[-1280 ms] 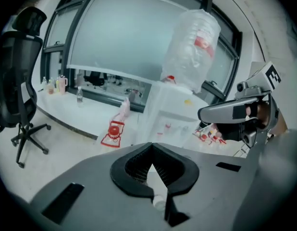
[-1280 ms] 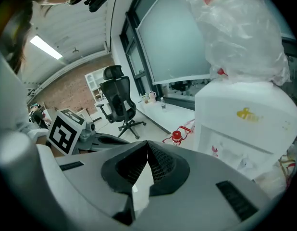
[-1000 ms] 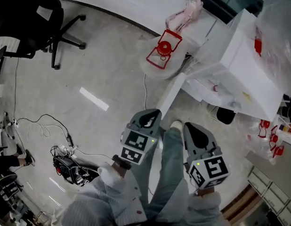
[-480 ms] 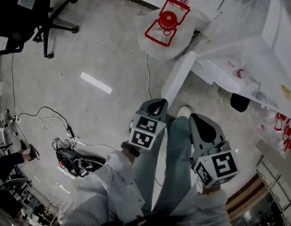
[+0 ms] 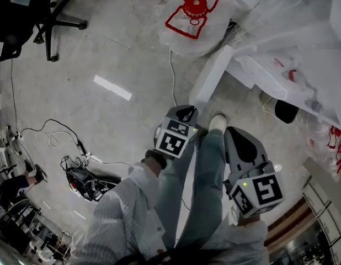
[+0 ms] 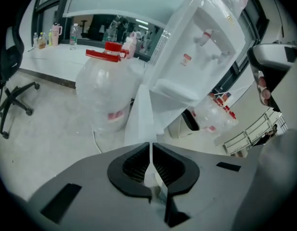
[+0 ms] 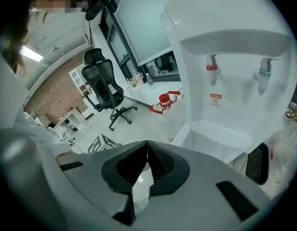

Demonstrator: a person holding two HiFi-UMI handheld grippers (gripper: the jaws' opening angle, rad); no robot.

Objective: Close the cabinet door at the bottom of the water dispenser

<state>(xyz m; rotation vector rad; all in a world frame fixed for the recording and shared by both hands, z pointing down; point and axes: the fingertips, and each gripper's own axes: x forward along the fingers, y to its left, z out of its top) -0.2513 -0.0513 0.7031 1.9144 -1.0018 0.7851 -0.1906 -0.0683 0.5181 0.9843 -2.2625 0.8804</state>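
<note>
The white water dispenser (image 5: 303, 43) stands at the upper right under clear plastic wrap; its taps and drip tray show in the right gripper view (image 7: 235, 71). Its bottom cabinet door (image 5: 210, 81) stands swung out, edge-on toward me. In the left gripper view the door (image 6: 139, 121) rises just beyond the jaws. My left gripper (image 5: 186, 112) is shut and empty, its tips just short of the door's lower end. My right gripper (image 5: 240, 141) is also shut and empty, a little farther back and right of the door. Both sets of jaws meet, left (image 6: 151, 150) and right (image 7: 147, 150).
A large water jug (image 5: 193, 15) with a red cap, wrapped in plastic, sits on the floor left of the dispenser. A black office chair (image 5: 27, 10) stands at the upper left. Cables and a black device (image 5: 85, 181) lie at the lower left. The person's legs (image 5: 201, 181) are between the grippers.
Both grippers have come down toward the floor, the left one more, and its tips are now closer to the open door. Both stayed shut.
</note>
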